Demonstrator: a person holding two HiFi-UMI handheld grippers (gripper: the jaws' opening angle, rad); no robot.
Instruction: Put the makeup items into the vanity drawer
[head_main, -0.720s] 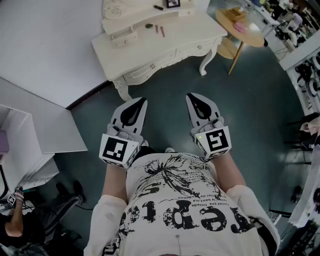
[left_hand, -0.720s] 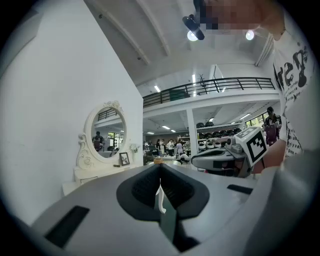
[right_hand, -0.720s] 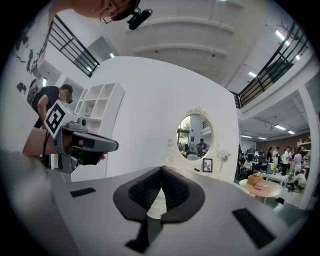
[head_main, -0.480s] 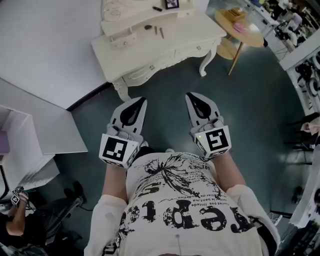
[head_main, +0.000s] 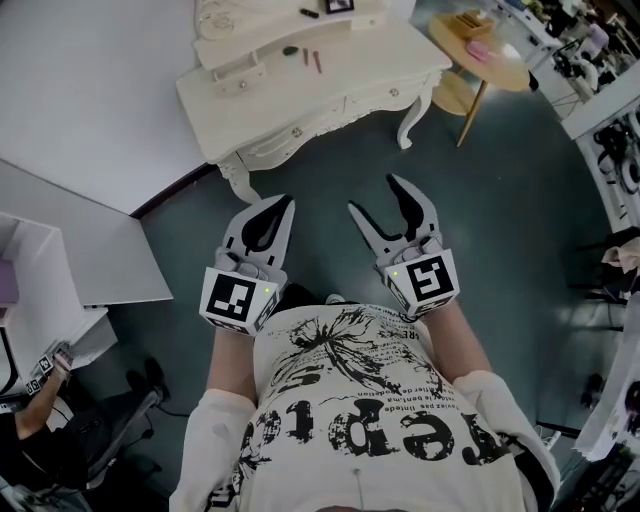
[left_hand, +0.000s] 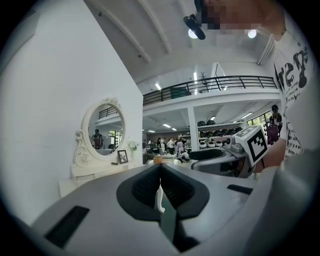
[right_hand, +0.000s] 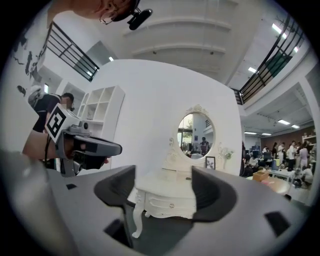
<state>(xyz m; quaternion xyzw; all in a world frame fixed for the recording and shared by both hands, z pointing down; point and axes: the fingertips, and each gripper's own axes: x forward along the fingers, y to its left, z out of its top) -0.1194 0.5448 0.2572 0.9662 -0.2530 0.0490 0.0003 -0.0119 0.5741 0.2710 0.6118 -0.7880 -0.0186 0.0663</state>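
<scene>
The white vanity (head_main: 380, 60) stands ahead of me across bare floor, its front drawers (head_main: 300, 132) closed. On its top lie a dark compact (head_main: 291, 50) and two slim pinkish sticks (head_main: 315, 60). A black item (head_main: 310, 13) and a small framed picture (head_main: 340, 5) sit on the raised shelf. My left gripper (head_main: 270, 212) is held at waist height, shut and empty. My right gripper (head_main: 375, 198) is beside it, open with nothing between its fingers. The right gripper view frames the vanity (right_hand: 167, 197) between the jaws of my right gripper (right_hand: 164, 185). The left gripper view shows the oval mirror (left_hand: 102, 132) beyond the shut left gripper (left_hand: 160, 167).
A round wooden side table (head_main: 500, 72) with a pink item stands right of the vanity. A white shelf unit (head_main: 60, 280) is at the left, with a seated person (head_main: 40, 425) below it. Dark teal floor (head_main: 320, 190) lies between me and the vanity.
The right gripper's jaws have spread from shut to open. The left gripper has stayed shut and in place. The vanity sits slightly higher in the head view.
</scene>
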